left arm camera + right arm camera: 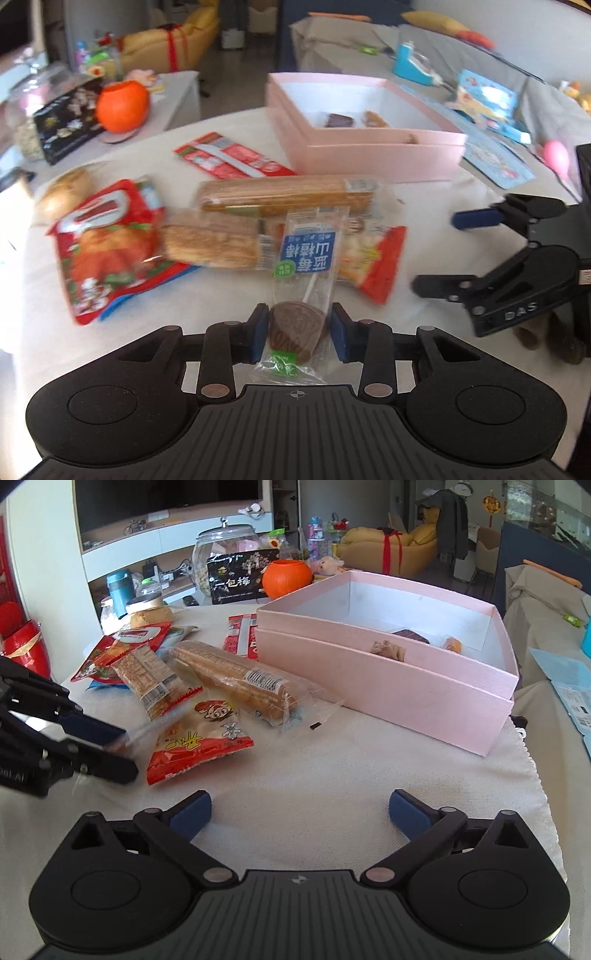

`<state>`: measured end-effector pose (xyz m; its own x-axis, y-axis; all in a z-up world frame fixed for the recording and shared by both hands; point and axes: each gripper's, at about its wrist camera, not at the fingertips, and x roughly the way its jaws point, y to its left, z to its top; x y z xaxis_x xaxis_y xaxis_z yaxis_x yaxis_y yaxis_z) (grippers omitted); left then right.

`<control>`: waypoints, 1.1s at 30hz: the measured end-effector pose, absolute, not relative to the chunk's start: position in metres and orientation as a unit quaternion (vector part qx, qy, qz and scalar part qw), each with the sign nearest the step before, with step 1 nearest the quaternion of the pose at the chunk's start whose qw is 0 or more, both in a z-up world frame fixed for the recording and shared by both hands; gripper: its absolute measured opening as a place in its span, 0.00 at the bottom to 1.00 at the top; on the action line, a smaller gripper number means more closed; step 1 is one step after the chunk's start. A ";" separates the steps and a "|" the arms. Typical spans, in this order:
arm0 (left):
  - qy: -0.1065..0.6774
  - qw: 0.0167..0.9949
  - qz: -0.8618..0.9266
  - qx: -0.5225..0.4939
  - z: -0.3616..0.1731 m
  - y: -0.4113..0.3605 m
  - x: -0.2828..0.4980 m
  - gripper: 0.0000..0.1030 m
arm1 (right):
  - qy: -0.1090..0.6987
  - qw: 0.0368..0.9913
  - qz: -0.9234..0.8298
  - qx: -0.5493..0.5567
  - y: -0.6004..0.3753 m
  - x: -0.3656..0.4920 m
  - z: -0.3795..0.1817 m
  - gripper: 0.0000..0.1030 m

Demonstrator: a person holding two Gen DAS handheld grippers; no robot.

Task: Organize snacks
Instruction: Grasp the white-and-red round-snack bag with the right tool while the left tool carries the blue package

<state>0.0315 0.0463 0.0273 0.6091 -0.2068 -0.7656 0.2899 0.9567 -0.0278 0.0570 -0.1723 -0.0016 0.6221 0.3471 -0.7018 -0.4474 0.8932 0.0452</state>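
My left gripper (299, 332) is shut on a wrapped hawthorn lollipop (295, 326); its brown disc sits between the blue pads and its blue-labelled wrapper points away over the snack pile. In the right wrist view the left gripper (118, 747) shows at the left edge with clear wrapper in its jaws. My right gripper (299, 808) stands wide open over bare white cloth, nothing between its fingers; the left wrist view shows the right gripper (437, 253) at the right. The open pink box (388, 686) (384, 158) holds a few small snacks.
On the cloth lie a long bread stick (229, 672), a red-and-white snack bag (199, 738), a biscuit packet (147, 679) and a red packet (110, 251). Behind stand an orange pumpkin pot (288, 578), a black box (236, 578) and a glass jar (221, 550).
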 end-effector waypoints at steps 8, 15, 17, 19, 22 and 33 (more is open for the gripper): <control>0.424 0.904 -0.056 0.011 0.019 0.080 0.013 0.42 | 0.359 0.895 0.266 -0.020 -0.148 0.059 0.025 0.89; 0.434 0.895 -0.097 0.030 0.019 0.074 0.009 0.49 | 0.400 0.869 0.267 -0.114 -0.077 0.090 0.015 0.69; 0.433 0.895 -0.103 0.030 0.018 0.074 0.006 0.49 | 0.405 0.865 0.269 -0.123 -0.077 0.089 0.018 0.56; 0.430 0.896 -0.106 0.035 0.017 0.073 0.004 0.50 | 0.414 0.857 0.275 -0.138 -0.084 0.083 0.025 0.54; 0.431 0.896 -0.101 0.045 0.017 0.067 0.003 0.50 | 0.419 0.851 0.274 -0.159 -0.105 0.066 0.036 0.53; 0.403 0.902 -0.153 0.017 0.026 0.034 -0.014 0.40 | 0.406 0.883 0.191 -0.136 -0.209 0.027 0.066 0.53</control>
<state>-0.0140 0.0344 0.0259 0.6287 -0.2623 -0.7320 0.2893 0.9527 -0.0929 0.0267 -0.2090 0.0657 0.5973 0.2265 -0.7694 -0.4481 0.8899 -0.0859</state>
